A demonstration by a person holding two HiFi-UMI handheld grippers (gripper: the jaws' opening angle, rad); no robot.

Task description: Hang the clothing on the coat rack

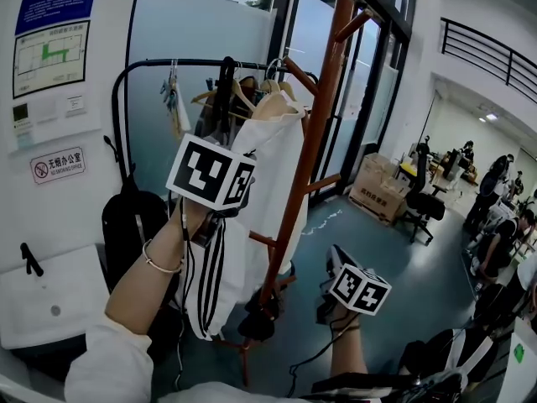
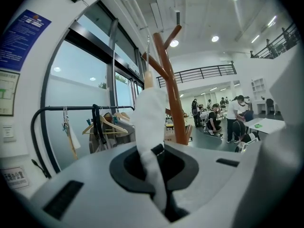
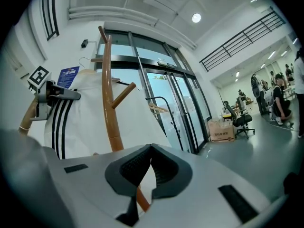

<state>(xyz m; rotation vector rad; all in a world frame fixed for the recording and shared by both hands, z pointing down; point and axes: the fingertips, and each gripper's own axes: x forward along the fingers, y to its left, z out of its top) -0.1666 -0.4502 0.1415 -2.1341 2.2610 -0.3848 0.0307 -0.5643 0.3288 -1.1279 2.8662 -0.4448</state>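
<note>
Item: striped white garment on wooden hanger, held high at left, just beside the rack; left tool clamped on its cloth, right tool low at right, jaws together, empty. Handling advice: carry the hanger's hook over an upper peg, let it settle, confirm the peg bears the weight, and only then release; whether the hook already catches cannot be told.

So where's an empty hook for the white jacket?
The coat rack has a bare top peg and a bare side peg, both right of the white jacket. The black rail behind is crowded with hangers. The floor right of the rack is open.
</note>
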